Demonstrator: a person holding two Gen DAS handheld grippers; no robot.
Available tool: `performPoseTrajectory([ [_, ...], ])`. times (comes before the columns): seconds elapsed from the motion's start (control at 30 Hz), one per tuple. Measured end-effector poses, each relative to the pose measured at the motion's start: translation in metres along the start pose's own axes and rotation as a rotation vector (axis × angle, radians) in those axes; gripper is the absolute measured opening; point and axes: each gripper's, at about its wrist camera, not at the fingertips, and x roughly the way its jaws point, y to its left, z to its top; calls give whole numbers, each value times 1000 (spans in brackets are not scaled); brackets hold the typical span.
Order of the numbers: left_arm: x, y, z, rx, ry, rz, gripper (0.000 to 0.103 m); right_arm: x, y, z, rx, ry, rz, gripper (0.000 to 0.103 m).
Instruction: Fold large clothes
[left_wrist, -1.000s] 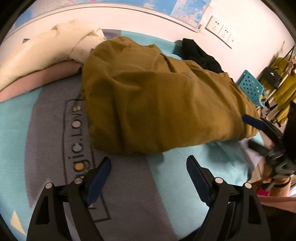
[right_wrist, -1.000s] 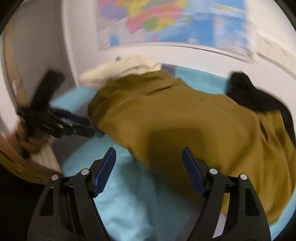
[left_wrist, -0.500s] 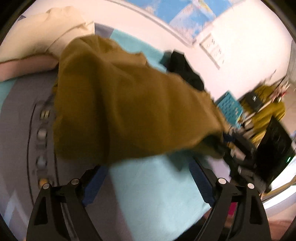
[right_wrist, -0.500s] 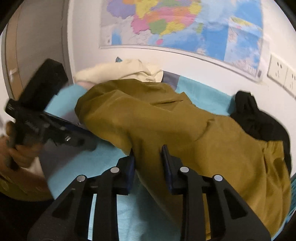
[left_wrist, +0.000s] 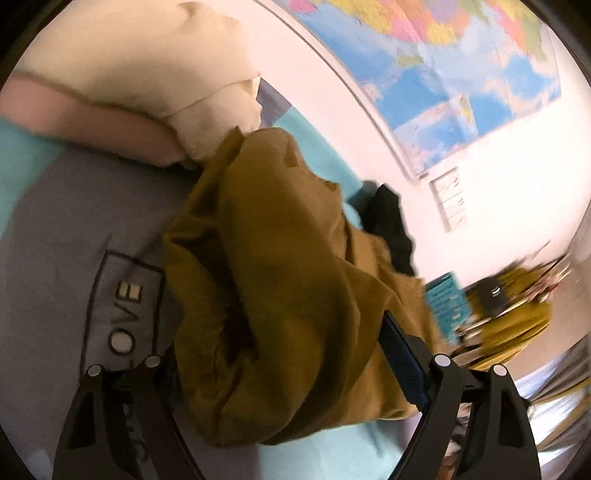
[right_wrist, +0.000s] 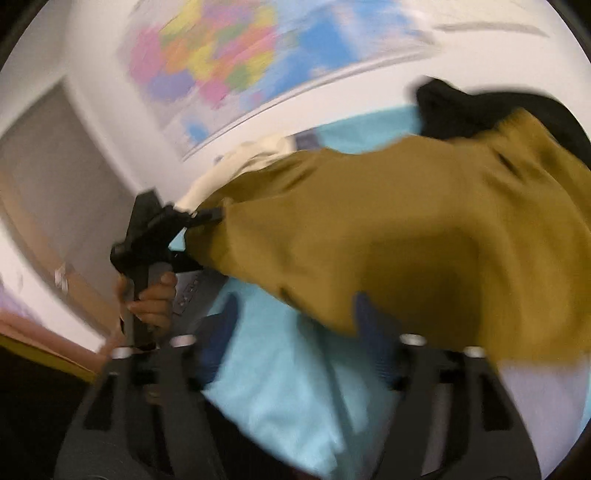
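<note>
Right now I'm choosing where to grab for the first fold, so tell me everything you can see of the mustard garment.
The mustard garment is a large, soft, matte woven piece, crumpled in deep folds rather than spread flat. It lies on the teal and grey bedcover, its far end against a cream pillow, with black clothing beside it. A bunched fold sits between the fingers of the open left claw. In the blurred right view its hem lies by the open right claw.
</note>
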Motion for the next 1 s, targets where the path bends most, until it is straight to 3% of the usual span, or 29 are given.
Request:
performPoseTrajectory([
  [0.13, 10, -20, 0, 93, 8, 46, 88, -38, -48, -23, 239, -45, -51, 75],
  [0.2, 12, -19, 3, 72, 11, 24, 90, -50, -67, -30, 340, -79, -77, 76],
  [0.37, 26, -21, 7, 102, 50, 69, 90, -49, -101, -31, 489, -129, -172, 83],
  [0.6, 43, -22, 15, 142, 98, 119, 85, -23, -103, -9, 479, -237, -237, 90],
  [0.7, 43, -31, 14, 212, 101, 147, 76, -13, -108, -1, 474, -263, -215, 90],
  [0.8, 46, -27, 13, 217, 121, 157, 79, 1, -110, 13, 447, -243, -196, 99],
  [0.83, 47, -26, 14, 211, 118, 139, 86, 7, -109, 19, 437, -240, -195, 99],
  [0.93, 52, -29, 16, 218, 131, 153, 88, 17, -109, 27, 405, -230, -214, 97],
  [1.0, 54, -33, 15, 233, 131, 191, 85, 17, -111, 28, 402, -225, -219, 86],
])
